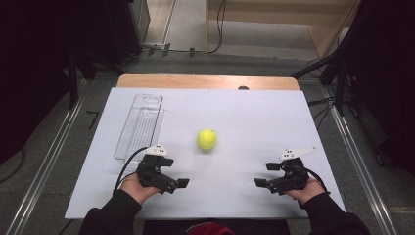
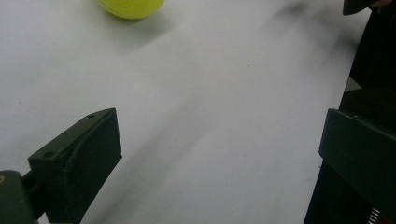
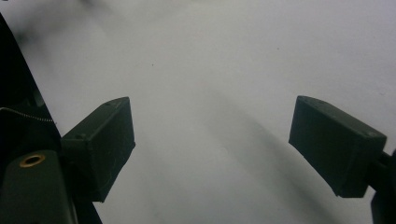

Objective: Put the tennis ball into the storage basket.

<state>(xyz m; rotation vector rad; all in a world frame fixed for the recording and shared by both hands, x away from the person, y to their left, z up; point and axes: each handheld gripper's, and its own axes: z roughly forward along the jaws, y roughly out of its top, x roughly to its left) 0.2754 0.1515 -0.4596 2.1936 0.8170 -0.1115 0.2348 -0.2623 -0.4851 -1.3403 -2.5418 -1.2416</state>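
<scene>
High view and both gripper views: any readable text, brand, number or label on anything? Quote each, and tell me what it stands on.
None can be read.
Tennis ball: any brand mark is too small to make out.
Clear tray: no label visible.
Left gripper and right gripper: plain black jaws, no markings.
White table sheet: blank.

In the left gripper view we see the yellow-green tennis ball cut off by the top edge; the clear plastic tray's contents are too faint to tell.
</scene>
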